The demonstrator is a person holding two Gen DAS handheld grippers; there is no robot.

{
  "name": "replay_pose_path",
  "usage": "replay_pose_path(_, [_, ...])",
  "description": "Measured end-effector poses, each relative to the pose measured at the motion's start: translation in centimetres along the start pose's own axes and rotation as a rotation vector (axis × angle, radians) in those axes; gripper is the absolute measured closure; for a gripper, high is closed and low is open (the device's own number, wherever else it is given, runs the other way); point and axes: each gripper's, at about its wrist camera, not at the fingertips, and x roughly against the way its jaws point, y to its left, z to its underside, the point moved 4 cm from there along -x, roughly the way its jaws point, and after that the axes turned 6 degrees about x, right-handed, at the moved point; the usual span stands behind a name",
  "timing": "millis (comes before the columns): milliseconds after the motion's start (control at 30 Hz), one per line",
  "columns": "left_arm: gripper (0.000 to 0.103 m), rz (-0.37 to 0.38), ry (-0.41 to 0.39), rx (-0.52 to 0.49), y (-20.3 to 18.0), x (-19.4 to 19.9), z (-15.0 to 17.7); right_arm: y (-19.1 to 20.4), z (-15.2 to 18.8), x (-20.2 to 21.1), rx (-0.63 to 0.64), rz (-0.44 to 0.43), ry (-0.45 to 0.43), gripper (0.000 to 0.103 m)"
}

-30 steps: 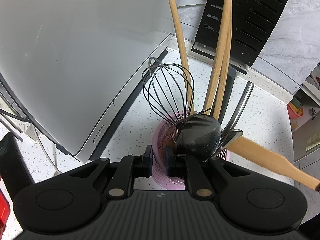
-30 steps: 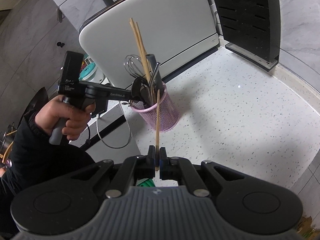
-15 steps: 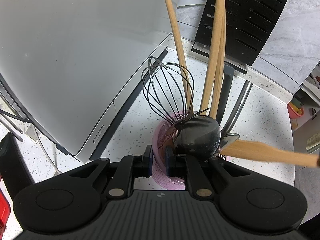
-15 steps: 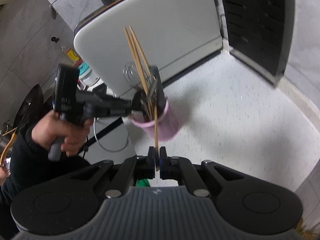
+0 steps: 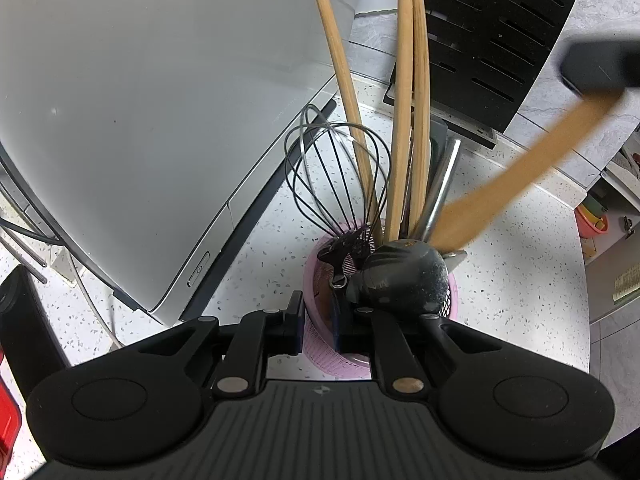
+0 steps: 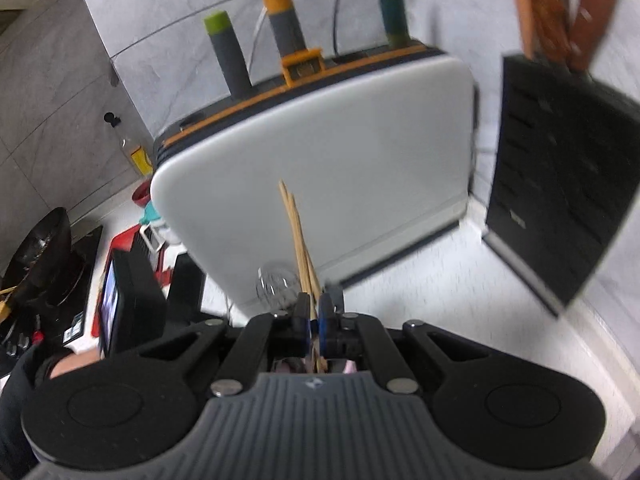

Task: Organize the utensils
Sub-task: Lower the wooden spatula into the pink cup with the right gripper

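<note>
By the white appliance on the bench, the left gripper is pinching the pink holder's rim, steadying it, while the right gripper, nearly closed on a wooden spatula, is feeding it in among the whisk and chopsticks.

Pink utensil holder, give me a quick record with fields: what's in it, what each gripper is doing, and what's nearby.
holder: pink mesh holder on speckled counter
contents: whisk, wooden sticks, black ladle, metal handle
left gripper: shut on holder rim
right gripper: shut on wooden spatula, blade end at the holder
nearby: white appliance, black knife block
</note>
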Motion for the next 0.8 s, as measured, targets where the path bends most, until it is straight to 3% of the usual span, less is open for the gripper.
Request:
replay_pose_path(200, [0.089, 0.01, 0.002, 0.004, 0.2, 0.0, -0.1, 0.3, -1.1, -3.1, 0.014, -0.002, -0.013, 0.103])
replay_pose_path(367, [0.088, 0.006, 0.001, 0.003, 0.3, 0.0, 0.0, 1.1, 0.7, -5.9, 0.026, -0.005, 0.005, 0.1])
replay_pose_path(800, [0.088, 0.006, 0.002, 0.009, 0.3, -0.1, -0.1, 1.7, 1.2, -4.3, 0.025, -0.05, -0.061, 0.101])
